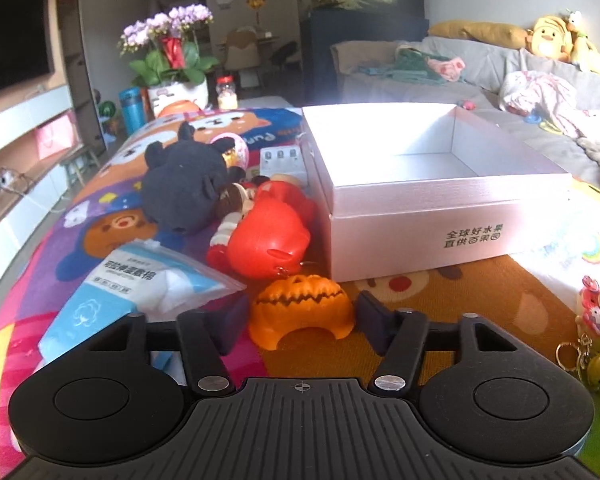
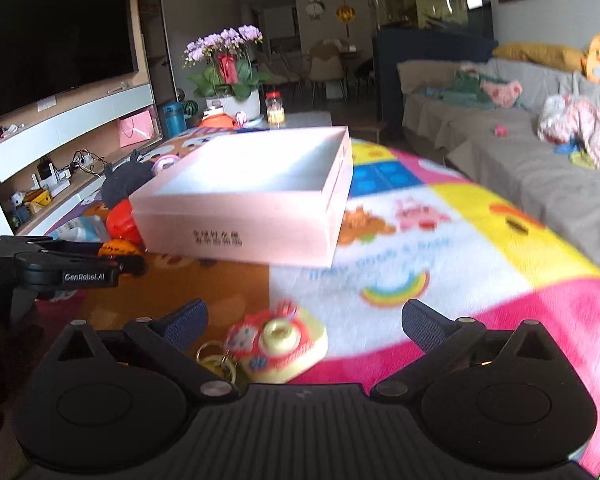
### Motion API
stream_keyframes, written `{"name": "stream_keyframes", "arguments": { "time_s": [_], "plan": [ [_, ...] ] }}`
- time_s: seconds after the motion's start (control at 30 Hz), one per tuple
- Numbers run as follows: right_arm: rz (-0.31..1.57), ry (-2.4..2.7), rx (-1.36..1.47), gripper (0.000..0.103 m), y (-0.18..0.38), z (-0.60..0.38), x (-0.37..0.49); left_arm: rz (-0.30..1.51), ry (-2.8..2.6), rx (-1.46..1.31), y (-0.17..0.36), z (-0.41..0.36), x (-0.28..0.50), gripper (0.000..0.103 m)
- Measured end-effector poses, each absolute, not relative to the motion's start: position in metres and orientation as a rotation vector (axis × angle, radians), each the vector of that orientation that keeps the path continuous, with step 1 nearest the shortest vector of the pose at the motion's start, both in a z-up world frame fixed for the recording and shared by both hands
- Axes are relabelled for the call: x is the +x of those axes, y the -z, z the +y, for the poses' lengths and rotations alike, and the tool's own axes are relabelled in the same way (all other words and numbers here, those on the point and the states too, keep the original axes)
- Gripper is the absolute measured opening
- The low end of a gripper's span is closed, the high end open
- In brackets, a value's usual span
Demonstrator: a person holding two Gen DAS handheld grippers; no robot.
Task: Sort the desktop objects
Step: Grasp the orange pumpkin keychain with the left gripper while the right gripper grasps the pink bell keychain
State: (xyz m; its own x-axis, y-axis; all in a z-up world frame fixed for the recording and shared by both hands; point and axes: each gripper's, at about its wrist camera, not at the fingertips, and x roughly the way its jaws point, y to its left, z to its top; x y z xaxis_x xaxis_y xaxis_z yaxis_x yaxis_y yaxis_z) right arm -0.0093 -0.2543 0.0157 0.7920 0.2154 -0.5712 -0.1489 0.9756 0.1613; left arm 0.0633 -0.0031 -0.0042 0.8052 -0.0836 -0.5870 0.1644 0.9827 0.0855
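A: Where's the orange pumpkin?
B: Just in front of the pink box, between the left gripper fingers; both pads touch its sides, clenched on it.

A: And the right gripper?
B: Jaws wide, released. The toy camera keychain lies between them, untouched, nearer than the box.

Left gripper reads "GenRobot.AI", seemingly.
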Motion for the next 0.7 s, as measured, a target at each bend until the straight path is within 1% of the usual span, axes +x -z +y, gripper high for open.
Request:
{"name": "stream_keyframes", "arguments": {
  "time_s": [0.1,0.13,0.17,0.27,0.33,0.37,0.4,0.53,0.67,0.7],
  "plan": [
    [0.662,-0.199,0.133,0.103,-0.007,-0.251,-0.014,0.624,0.185,0.151,0.003,-0.004,0.046,0.063],
    [0.672,-0.201,0.141,0.103,-0.005,-0.250,-0.015,0.621,0.221,0.165,0.002,-0.005,0.037,0.062],
    [0.678,-0.204,0.148,0.103,-0.004,-0.249,-0.016,0.627,0.275,0.180,0.001,-0.006,0.026,0.056],
    [0.702,-0.225,0.187,0.103,-0.003,-0.248,-0.019,0.662,0.428,0.181,0.000,-0.009,-0.002,0.060],
    [0.728,-0.239,0.216,0.103,0.000,-0.246,-0.020,0.660,0.461,0.205,0.002,-0.012,-0.017,0.071],
    [0.717,-0.233,0.210,0.103,0.001,-0.245,-0.022,0.655,0.452,0.217,0.003,-0.013,-0.021,0.081],
    [0.718,-0.227,0.199,0.103,0.002,-0.243,-0.022,0.650,0.436,0.223,0.004,-0.013,-0.023,0.088],
    [0.717,-0.183,0.219,0.103,0.002,-0.239,-0.022,0.628,0.355,0.162,-0.003,-0.009,-0.009,0.096],
    [0.721,-0.166,0.172,0.103,0.002,-0.232,-0.022,0.608,0.261,0.074,-0.010,-0.007,0.025,0.096],
    [0.723,-0.163,0.158,0.103,0.003,-0.230,-0.022,0.609,0.250,0.069,-0.009,-0.009,0.033,0.094]
  ]
}}
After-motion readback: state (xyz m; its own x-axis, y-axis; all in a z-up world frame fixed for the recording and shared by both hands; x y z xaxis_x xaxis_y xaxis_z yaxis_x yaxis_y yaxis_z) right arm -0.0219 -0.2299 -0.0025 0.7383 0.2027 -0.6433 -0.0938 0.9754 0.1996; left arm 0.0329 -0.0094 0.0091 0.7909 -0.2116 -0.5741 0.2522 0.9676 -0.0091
